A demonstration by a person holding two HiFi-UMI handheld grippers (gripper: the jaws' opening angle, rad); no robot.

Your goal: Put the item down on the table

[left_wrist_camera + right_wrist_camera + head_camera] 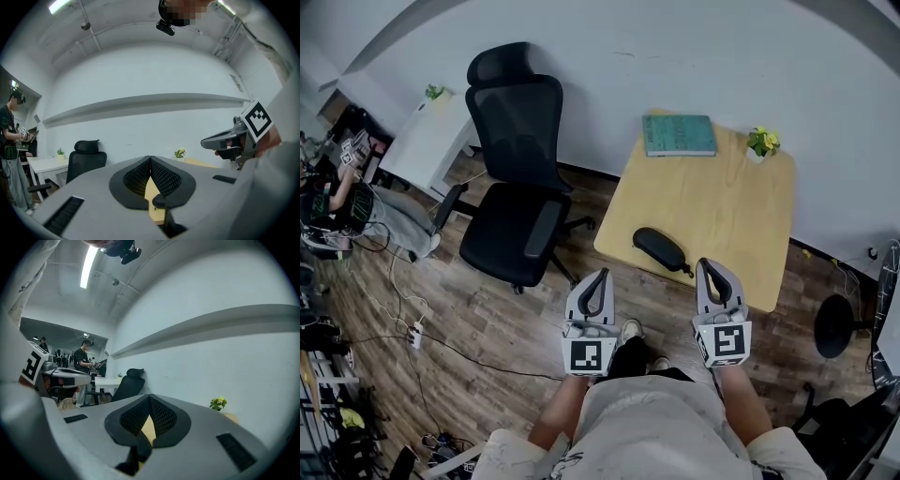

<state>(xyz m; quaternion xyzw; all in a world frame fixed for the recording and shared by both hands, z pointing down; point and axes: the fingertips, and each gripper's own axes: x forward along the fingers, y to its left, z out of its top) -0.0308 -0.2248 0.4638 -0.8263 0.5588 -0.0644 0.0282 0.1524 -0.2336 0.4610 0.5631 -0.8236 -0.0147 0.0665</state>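
**Head view: black case [661, 249] lies on the table [741, 216]**

We find it at the near left edge. Our left gripper [600, 277] and right gripper [711, 266] are clenched on nothing. We judge it light, stiff, smooth; best pinched across its middle.

No legible text, book [679, 134] cover print seemingly too small
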